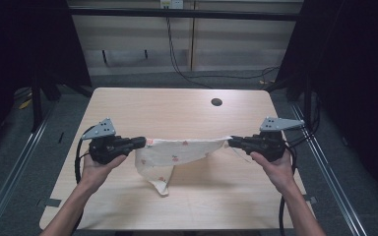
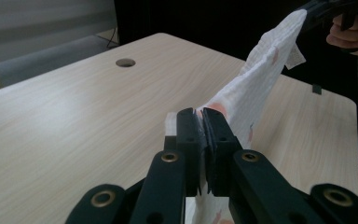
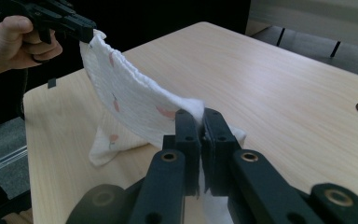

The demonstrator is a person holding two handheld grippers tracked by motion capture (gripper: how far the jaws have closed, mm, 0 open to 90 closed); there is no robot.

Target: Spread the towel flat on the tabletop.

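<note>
In the high view, the left gripper (image 1: 143, 142) and the right gripper (image 1: 231, 142) each pinch one end of a white cloth (image 1: 177, 151) with small pink marks, holding it above the middle of the desk (image 1: 177, 110). The cloth spans the gap between the two grippers, its top edge sagging slightly, and a lower corner hangs toward the near edge of the desk, its tip at or close to the wood. A round hole (image 1: 216, 102) sits near the far right corner of the desk.

In the left gripper view, the left gripper (image 2: 202, 122) has its jaws pressed together on the cloth (image 2: 261, 74), which rises to the right gripper (image 2: 324, 10) in the person's hand at the upper right.

In the right gripper view, the right gripper (image 3: 202, 122) has its jaws closed on the cloth (image 3: 126, 100), which stretches up to the left gripper (image 3: 81, 25) at the upper left. The hanging corner meets the desk near its edge.
</note>
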